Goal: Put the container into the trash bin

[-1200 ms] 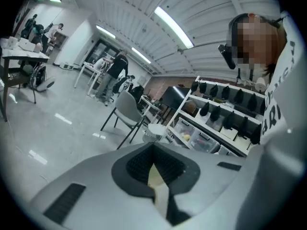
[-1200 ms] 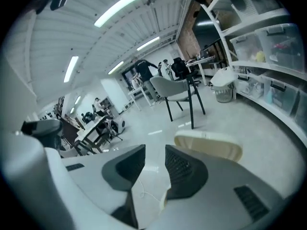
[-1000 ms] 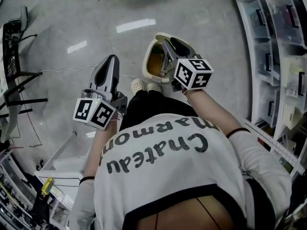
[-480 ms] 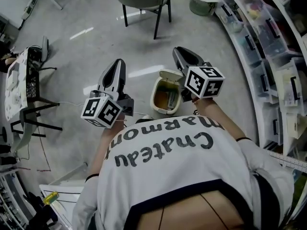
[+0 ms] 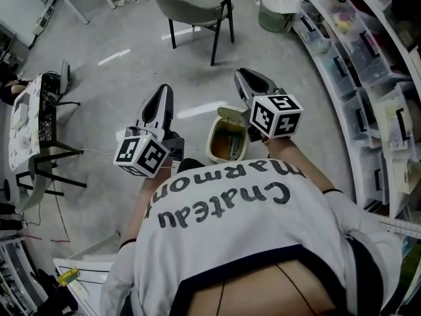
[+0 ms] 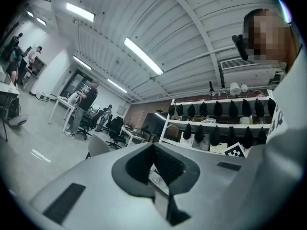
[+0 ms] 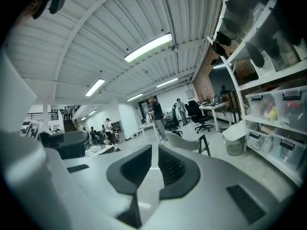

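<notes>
down on the floor (image 5: 118,91), between the two tongs, the bin (image 5: 214,143) stands open; its contents are too small to pick out the container. left tongs (image 5: 162,91) are together and empty. right tongs (image 5: 245,74) are closing, a thin gap left, nothing between them.

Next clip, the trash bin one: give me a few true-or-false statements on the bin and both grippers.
1. The trash bin has its lid open. True.
2. The right gripper holds the container. False: its jaws are closing with nothing between them.
3. A chair stands past the bin. True.
4. The bin stands on a table. False: it stands on the floor.
5. The left gripper holds nothing. True.
</notes>
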A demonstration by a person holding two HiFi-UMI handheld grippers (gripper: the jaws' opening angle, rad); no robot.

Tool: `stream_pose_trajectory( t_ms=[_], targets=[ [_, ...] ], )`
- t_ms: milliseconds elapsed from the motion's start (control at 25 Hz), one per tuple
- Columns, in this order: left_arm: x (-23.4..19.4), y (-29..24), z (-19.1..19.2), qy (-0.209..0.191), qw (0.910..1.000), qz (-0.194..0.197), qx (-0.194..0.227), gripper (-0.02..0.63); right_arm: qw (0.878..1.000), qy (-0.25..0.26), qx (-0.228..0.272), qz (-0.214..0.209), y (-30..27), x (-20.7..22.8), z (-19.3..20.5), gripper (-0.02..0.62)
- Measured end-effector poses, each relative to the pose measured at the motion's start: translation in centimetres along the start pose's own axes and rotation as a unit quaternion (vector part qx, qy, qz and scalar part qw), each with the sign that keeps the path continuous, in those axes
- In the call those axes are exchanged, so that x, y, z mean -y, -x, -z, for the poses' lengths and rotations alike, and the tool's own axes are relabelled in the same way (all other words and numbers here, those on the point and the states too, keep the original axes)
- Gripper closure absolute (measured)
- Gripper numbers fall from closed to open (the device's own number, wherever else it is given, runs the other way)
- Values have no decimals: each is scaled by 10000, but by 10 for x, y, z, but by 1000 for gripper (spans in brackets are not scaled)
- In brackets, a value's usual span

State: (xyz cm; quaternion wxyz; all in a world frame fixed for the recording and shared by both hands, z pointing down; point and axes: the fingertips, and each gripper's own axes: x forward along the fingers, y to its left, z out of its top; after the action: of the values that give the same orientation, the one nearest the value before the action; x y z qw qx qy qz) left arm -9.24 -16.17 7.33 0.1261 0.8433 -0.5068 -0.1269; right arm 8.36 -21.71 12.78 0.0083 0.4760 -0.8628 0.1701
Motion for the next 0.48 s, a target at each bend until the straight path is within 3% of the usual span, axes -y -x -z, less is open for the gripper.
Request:
stream_pose_trajectory(
  t_ms=[480],
  targets=[
    [-5, -1, 5, 29, 10000, -29, -15, 583, 10000, 18, -24, 69, -4, 7, 5, 537]
  ],
)
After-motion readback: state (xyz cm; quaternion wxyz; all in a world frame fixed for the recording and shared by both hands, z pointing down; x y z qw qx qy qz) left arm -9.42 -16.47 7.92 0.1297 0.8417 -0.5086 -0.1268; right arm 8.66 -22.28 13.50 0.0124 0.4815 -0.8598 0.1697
